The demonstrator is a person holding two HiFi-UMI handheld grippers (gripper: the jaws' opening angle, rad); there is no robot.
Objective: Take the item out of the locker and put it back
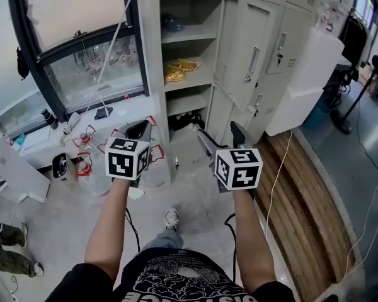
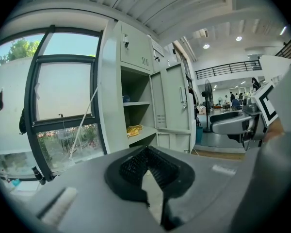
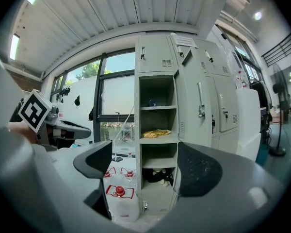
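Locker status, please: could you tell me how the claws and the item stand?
Left claw shut, empty. Right claw open, empty. Yellow packet on middle shelf, untouched. Locker door open, nothing blocking.

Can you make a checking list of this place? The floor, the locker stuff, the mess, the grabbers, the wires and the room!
Surface: pale floor; wooden platform on the right.
Job's things: open locker; yellow item lies on its middle shelf, blue thing on the shelf above, dark things at the bottom.
Clutter: water jugs with red handles, left of the locker.
Grippers: left gripper shut, empty; right gripper open, empty; both short of the locker.
Cables: black cable by the feet; white cable over the platform.
Surroundings: window on the left; closed lockers on the right; a person's legs at the lower left.
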